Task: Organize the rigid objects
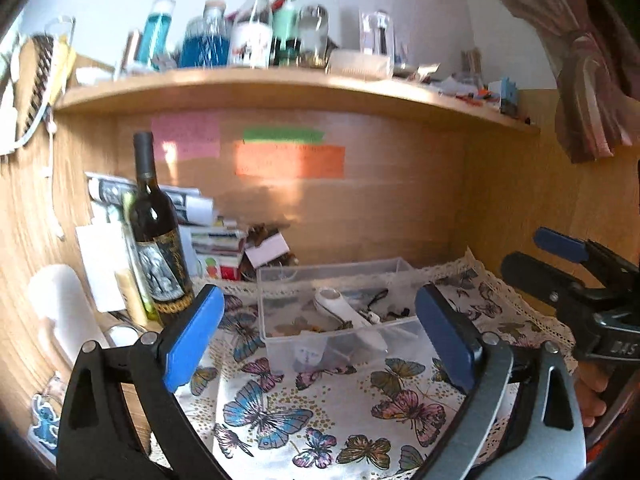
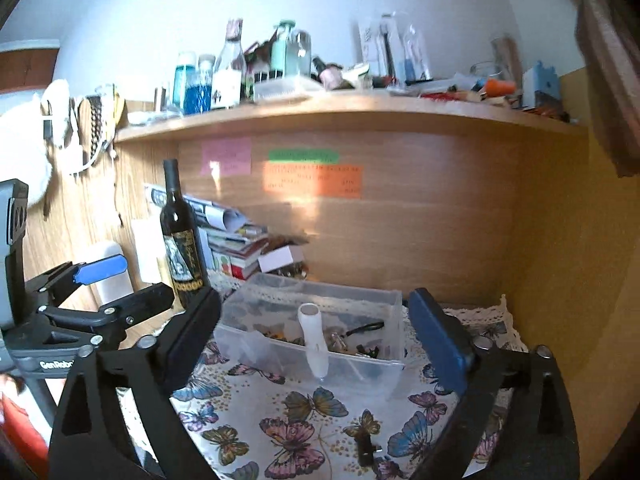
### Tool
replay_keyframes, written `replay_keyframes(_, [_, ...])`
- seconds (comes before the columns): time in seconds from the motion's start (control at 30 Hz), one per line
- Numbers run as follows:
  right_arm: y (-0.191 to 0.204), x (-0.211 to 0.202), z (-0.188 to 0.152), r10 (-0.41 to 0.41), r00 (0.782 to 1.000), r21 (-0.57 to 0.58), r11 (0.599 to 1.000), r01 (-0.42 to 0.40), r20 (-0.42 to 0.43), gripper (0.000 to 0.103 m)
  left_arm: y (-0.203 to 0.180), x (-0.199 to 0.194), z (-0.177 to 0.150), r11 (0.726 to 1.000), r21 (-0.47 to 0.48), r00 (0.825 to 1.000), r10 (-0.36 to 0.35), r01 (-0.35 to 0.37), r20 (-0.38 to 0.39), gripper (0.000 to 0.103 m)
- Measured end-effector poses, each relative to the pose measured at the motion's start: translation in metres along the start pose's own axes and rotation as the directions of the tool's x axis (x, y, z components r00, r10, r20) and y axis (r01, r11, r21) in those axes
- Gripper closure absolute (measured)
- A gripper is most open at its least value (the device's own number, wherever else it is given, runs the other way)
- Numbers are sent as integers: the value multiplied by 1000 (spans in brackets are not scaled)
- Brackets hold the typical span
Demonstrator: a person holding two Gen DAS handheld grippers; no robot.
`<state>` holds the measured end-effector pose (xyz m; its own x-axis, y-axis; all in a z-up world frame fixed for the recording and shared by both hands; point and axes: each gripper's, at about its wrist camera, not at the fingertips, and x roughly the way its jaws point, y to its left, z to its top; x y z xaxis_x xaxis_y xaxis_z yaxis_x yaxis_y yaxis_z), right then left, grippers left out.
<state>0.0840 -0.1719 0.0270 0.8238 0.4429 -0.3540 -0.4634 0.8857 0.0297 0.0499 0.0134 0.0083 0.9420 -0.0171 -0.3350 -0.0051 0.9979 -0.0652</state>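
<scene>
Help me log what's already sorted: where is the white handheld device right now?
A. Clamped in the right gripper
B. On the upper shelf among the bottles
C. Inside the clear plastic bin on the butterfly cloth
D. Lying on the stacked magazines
C. The white device leans inside the clear plastic bin, with its end propped on the bin's front wall, and both grippers are open and hold nothing.

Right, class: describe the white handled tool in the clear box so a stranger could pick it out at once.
Start at the butterfly-print tablecloth under the wooden shelf; on it stands a clear plastic box. Leaning in the box is the white tool, its round end raised and its handle resting over the front wall. It is the only large pale thing there; the bits beside it are small and dark.
</scene>
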Motion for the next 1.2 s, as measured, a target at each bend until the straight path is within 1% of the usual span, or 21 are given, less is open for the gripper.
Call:
replay_keyframes(0.07, [-1, -4, 0, -6, 1000, 14, 1000, 6, 14, 0, -3, -7, 1, 1000, 7, 1000, 2, -2, 18, 2])
replay_keyframes(0.17, [-3, -12, -1, -20, 999, 24, 1000, 20, 28, 0, -5, -16, 3, 1000, 7, 999, 3, -3, 33, 1])
replay_keyframes(0.37, [-4, -20, -4, -20, 999, 36, 999, 19, 36, 0, -6, -23, 3, 1000, 3, 999, 8, -8, 47, 1])
replay_keyframes(1.2, [-1, -28, -3, -14, 999, 62, 998, 11, 49, 0, -7, -33, 6, 1000, 3, 996, 12, -12, 83, 0])
